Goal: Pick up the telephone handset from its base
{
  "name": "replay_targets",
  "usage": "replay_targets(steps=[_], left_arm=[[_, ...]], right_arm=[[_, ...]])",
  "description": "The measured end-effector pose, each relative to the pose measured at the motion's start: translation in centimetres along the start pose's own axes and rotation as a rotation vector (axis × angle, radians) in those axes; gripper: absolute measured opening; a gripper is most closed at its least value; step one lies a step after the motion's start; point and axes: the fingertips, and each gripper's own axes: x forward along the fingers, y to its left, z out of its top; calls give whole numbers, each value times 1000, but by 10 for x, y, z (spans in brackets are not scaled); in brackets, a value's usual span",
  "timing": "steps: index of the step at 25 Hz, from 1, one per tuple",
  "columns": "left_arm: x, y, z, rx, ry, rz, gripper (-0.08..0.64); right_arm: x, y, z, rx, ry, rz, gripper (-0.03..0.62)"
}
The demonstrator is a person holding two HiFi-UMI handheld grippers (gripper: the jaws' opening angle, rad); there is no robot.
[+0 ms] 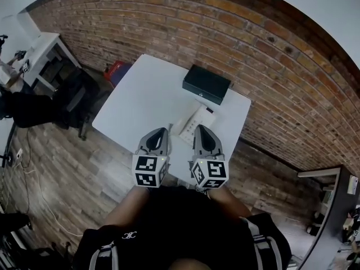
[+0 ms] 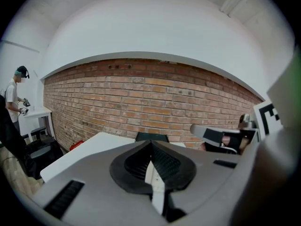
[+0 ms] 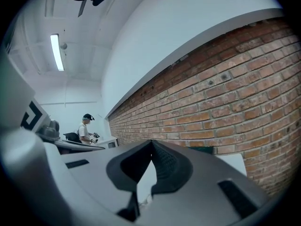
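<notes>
- Grippers are both clamped shut with nothing in them. The left gripper (image 1: 166,129) and right gripper (image 1: 198,128) sit side by side over the near edge of the table. In each gripper view the tips meet, and only white tabletop shows through the slit under them. So what stage is this?

- Approach, I'd say. Big to small: the brick wall (image 1: 169,27) runs along the far side and the white table (image 1: 140,94) stands against it. A black box (image 1: 206,84) sits at the table's far right. The phone (image 1: 198,121) lies nearer, just past the gripper tips, roughly between them and closer to the right one. The handset (image 1: 187,127) looks like it's on its base, along the phone's left side. It's tiny from the head view though, so don't quote me.

- Nothing touched then?

- Doesn't look like it. The right gripper overlaps the phone's near corner from above, but I can't call that contact.

- And next?

- Whichever gripper goes in has to open up first, since shut jaws can't take anything. Then line the jaws across the handset's middle, come down over it, squeeze and lift straight up. My guess is the base is light plastic and might slide, so the other gripper could pin it down.
</notes>
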Motion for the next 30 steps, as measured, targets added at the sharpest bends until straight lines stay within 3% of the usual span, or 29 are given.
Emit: replay_targets(steps=[7, 16, 24, 30], left_arm=[[34, -8, 6, 62, 7, -135, 2], [65, 26, 26, 123, 16, -322, 2], [84, 64, 26, 112, 35, -413, 2], [94, 81, 28, 123, 41, -456, 2]], right_arm=[[10, -17, 1, 35, -4, -98, -2], [42, -4, -9, 50, -9, -296, -2], [78, 2, -33, 26, 30, -444, -2], [102, -7, -68, 58, 75, -497, -2]])
